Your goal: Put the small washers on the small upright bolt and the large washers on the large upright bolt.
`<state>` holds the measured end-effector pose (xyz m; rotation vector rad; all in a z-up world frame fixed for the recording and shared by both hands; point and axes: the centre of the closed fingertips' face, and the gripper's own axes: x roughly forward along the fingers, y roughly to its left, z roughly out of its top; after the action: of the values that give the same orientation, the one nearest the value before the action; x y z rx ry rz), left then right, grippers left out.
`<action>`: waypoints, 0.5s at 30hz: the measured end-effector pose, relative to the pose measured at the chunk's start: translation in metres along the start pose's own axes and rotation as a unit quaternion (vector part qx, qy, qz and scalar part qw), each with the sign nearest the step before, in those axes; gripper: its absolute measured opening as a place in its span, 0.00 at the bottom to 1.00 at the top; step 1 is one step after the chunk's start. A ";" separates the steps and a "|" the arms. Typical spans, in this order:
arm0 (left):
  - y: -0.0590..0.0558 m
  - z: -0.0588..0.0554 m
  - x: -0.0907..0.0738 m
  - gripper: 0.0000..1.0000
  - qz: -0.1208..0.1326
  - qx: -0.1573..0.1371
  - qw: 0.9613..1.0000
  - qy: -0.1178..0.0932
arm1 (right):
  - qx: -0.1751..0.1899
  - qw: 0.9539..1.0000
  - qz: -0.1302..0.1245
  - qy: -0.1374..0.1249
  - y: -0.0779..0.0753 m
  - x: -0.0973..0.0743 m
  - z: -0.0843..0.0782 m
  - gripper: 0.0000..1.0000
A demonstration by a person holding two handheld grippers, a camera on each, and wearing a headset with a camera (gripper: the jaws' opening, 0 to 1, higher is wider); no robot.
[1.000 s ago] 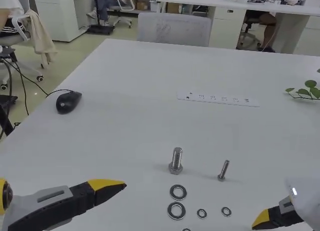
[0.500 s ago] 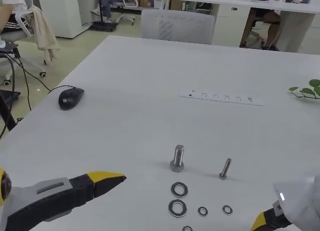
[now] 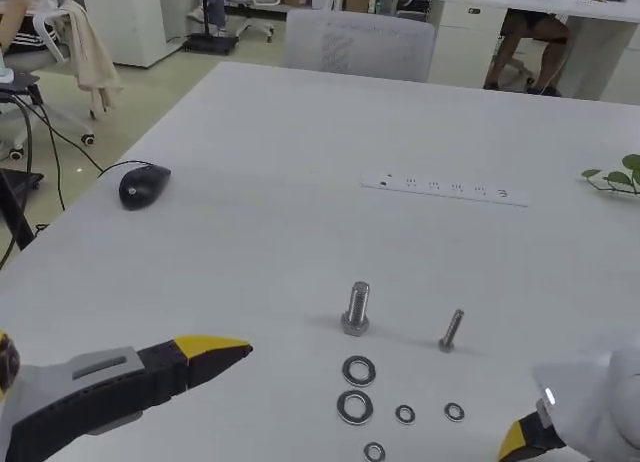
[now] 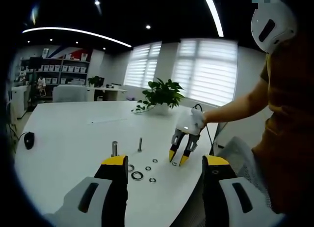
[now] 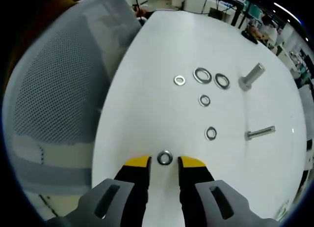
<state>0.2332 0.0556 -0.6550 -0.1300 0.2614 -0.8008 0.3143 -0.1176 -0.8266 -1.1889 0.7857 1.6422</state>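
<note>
Straddling a small washer [image 5: 165, 158] on the table [image 5: 147, 65], right gripper [image 5: 164, 163] jaws narrowly apart, left gripper [image 3: 222, 350] jaws spread wide

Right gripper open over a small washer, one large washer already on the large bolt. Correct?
Not quite. The large bolt is bare: the head view shows both large washers lying flat on the table in front of it. The rest holds: the right gripper is open, with a small washer between its jaws.

Two bolts [image 5: 251, 75] [image 5: 260, 133], two large washers [image 5: 201, 74] [image 5: 221, 81], four small washers [image 5: 179, 80] [image 5: 204, 100] [image 5: 211, 133] [image 5: 164, 157]
</note>
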 end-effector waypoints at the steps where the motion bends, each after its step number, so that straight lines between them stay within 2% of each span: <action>1: 0.000 0.000 0.000 0.60 0.000 0.000 1.000 0.000 | -0.002 1.000 0.002 0.002 0.000 0.000 0.000 0.24; 7: -0.002 0.001 0.000 0.60 0.001 0.000 1.000 -0.004 | -0.004 1.000 0.012 0.007 0.000 0.001 0.000 0.24; 15: -0.003 -0.001 0.001 0.60 -0.001 -0.001 1.000 -0.003 | -0.014 1.000 0.014 0.009 -0.001 0.001 0.001 0.23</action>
<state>0.2311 0.0528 -0.6551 -0.1342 0.2572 -0.8016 0.3146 -0.1164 -0.8277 -1.2193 0.7956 1.6727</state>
